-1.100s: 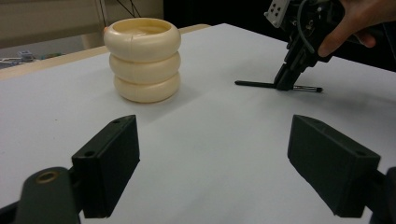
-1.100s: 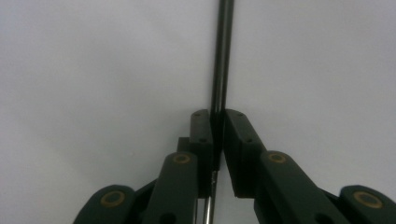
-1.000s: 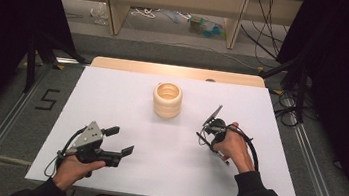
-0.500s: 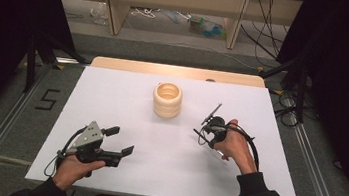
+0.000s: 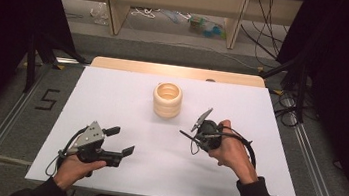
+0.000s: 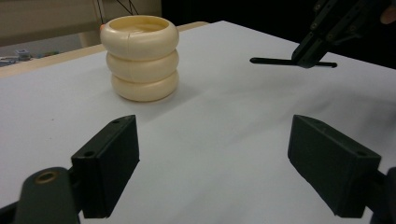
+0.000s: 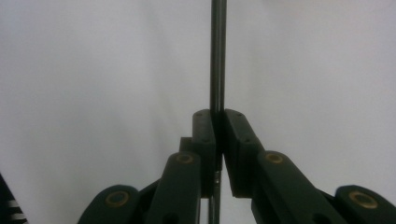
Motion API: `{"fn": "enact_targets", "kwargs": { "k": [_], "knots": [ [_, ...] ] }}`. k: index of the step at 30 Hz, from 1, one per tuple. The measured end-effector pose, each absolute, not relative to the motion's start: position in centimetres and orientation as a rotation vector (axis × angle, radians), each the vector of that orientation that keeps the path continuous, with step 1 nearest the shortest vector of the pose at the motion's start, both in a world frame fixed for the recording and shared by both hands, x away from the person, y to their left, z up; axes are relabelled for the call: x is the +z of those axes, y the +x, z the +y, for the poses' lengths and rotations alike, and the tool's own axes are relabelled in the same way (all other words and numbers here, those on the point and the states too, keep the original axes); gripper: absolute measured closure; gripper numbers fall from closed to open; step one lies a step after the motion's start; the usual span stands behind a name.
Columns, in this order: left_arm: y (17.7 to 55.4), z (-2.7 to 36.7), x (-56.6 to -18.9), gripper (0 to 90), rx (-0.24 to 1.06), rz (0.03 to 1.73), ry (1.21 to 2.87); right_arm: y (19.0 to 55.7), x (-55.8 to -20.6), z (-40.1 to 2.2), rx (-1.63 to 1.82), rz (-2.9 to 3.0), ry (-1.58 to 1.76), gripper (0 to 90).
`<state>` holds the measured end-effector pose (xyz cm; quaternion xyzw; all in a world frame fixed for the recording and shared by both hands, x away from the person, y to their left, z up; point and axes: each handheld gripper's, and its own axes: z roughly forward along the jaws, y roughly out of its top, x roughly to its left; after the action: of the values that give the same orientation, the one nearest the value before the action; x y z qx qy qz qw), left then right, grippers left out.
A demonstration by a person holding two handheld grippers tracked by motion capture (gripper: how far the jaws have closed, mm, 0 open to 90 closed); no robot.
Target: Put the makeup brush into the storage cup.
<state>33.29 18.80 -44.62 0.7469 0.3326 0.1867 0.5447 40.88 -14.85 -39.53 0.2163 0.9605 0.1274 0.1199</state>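
The desk carries a white surface with a wooden strip along its far edge. A cream ring stack, three rounded tiers with a hollow top, stands upright on the far centre of the white surface, apart from both tools. The left tool is held by the left hand at the near left of the desk; its jaws are spread wide with nothing between them, and in the left gripper view they frame bare surface with the ring stack ahead and to the left. The right tool is held by the right hand to the right of centre, near the ring stack but not touching it. Its jaws are pressed together on a thin black rod, which extends straight out past the jaw tips above the white surface. The same rod is seen in the left gripper view, lying roughly level.
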Motion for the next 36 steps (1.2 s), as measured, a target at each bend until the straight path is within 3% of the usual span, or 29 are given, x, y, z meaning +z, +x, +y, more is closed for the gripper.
{"fn": "enact_targets", "kwargs": {
  "k": [12,36],
  "knots": [
    [33.4,18.3,-44.8,18.5,0.421,0.782,1.796,38.4,-38.9,-11.6,0.375,2.834,0.364,84.0],
    [32.1,15.0,-45.1,22.6,0.345,0.582,1.962,35.6,-39.3,-8.0,0.323,2.912,0.108,84.0]
  ]
}}
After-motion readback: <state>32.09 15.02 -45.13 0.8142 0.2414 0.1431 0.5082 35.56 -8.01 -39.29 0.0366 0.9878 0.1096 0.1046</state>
